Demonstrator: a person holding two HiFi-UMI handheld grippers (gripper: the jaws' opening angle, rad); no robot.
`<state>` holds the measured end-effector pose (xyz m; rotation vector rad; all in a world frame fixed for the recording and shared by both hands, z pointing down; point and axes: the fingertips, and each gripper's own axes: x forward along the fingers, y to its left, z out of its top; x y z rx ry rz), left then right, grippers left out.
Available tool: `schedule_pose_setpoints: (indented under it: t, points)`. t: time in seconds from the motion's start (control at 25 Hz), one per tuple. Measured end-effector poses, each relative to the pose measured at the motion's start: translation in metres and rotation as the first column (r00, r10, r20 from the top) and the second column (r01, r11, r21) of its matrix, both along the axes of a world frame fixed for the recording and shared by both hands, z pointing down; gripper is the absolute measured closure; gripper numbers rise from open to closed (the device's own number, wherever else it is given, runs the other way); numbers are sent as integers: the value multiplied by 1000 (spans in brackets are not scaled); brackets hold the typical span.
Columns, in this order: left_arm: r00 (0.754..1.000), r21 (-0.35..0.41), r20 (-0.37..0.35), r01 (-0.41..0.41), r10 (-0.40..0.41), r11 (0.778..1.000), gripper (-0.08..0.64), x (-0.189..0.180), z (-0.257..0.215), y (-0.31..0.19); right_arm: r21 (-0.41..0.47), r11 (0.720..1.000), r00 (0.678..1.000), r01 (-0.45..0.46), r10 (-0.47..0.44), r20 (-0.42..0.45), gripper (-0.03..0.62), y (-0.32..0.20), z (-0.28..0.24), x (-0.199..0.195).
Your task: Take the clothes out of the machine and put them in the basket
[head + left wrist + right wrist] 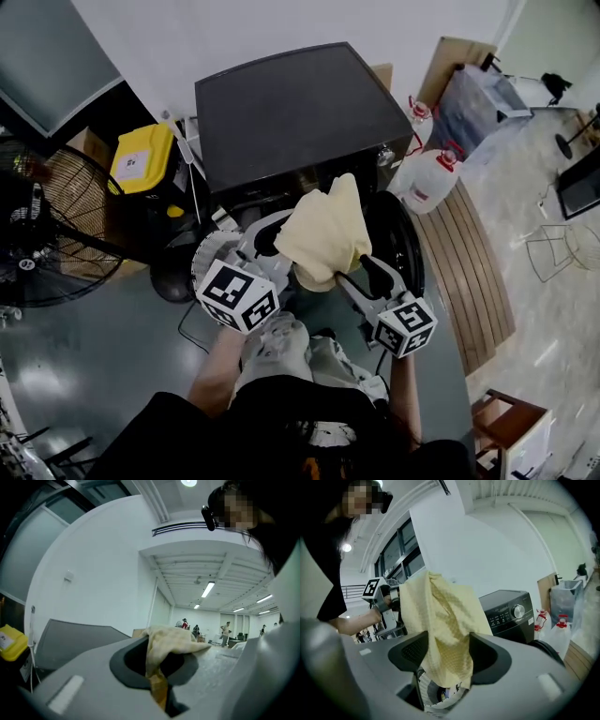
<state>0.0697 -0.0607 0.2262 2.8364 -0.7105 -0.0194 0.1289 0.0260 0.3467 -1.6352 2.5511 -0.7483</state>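
Head view: yellow cloth [323, 234] hangs in the air on the near side of the dark washing machine [291, 112], just left of its open round door [398, 239]; left gripper [270, 242] at the cloth's left edge, right gripper [354, 270] at its lower right; left gripper view shows its jaws clamped narrow on a bunched fold of the cloth, fabric pinched right in the slot; right gripper view shows its jaws standing apart, the cloth draped loosely down between them, pads not pressing it; through that gap a white slotted basket [436, 693] sits below the cloth, its contents too small to tell; the basket's rim also peeks out at the left behind the left gripper's marker cube; yellow container [142, 159] on the far left beside a black fan [37, 225]; two clear jugs [431, 178] right of the machine.
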Motion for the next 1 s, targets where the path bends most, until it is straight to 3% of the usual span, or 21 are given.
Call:
schedule_pose_setpoints:
  t: [0.12, 0.28, 0.52, 0.68, 0.84, 1.0]
  points:
    - [1000, 33, -16, 27, -26, 999, 546, -17, -27, 8, 50, 998, 994, 43, -48, 99, 252, 0, -13, -12]
    - [999, 54, -8, 52, -52, 997, 546, -44, -53, 15, 113, 983, 958, 144, -167, 232, 229, 5, -29, -28]
    - [998, 163, 40, 38, -45, 986, 546, -77, -88, 37, 131, 941, 911, 313, -336, 238, 120, 5, -24, -69]
    - [997, 226, 76, 2, -19, 974, 546, -94, -102, 51, 140, 896, 877, 421, -441, 191, 110, -14, -25, -118]
    - [995, 245, 98, -11, -14, 969, 546, -121, -106, 51, 157, 834, 826, 529, -548, 130, 181, -36, -35, -178]
    - [990, 242, 118, 48, -79, 969, 546, -162, -105, 37, 184, 805, 797, 565, -589, 132, 389, -61, -46, -232]
